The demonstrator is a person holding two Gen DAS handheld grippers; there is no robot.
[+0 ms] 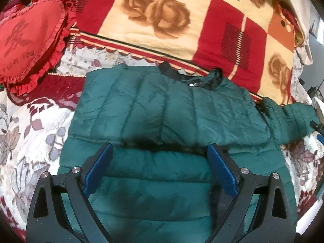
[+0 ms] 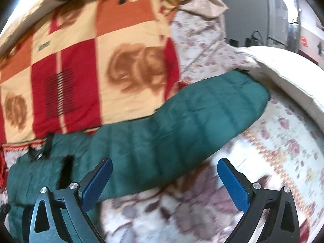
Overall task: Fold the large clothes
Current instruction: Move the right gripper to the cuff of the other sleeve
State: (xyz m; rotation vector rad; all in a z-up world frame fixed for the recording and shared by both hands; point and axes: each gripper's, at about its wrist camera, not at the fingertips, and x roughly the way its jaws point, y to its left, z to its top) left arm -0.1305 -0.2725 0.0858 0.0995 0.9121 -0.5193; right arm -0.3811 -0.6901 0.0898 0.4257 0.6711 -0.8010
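A dark green quilted puffer jacket (image 1: 162,109) lies flat on the bed, its black collar (image 1: 212,77) at the far edge. One part is folded across the body, leaving a ridge at mid-frame. My left gripper (image 1: 160,151) hovers open over the jacket's near half, nothing between its blue pads (image 1: 101,166). In the right wrist view the jacket's sleeve (image 2: 192,117) stretches out to the right over the bedspread. My right gripper (image 2: 165,166) is open just above the sleeve's lower edge, its left pad (image 2: 97,180) over green fabric and its right pad over the bedspread.
A floral bedspread (image 1: 30,125) covers the bed. A red, orange and cream rose-print blanket (image 1: 162,20) lies beyond the jacket. A red heart-shaped cushion (image 1: 28,46) sits at far left. The bed's white edge (image 2: 293,77) curves at right, with dark furniture (image 2: 253,10) behind.
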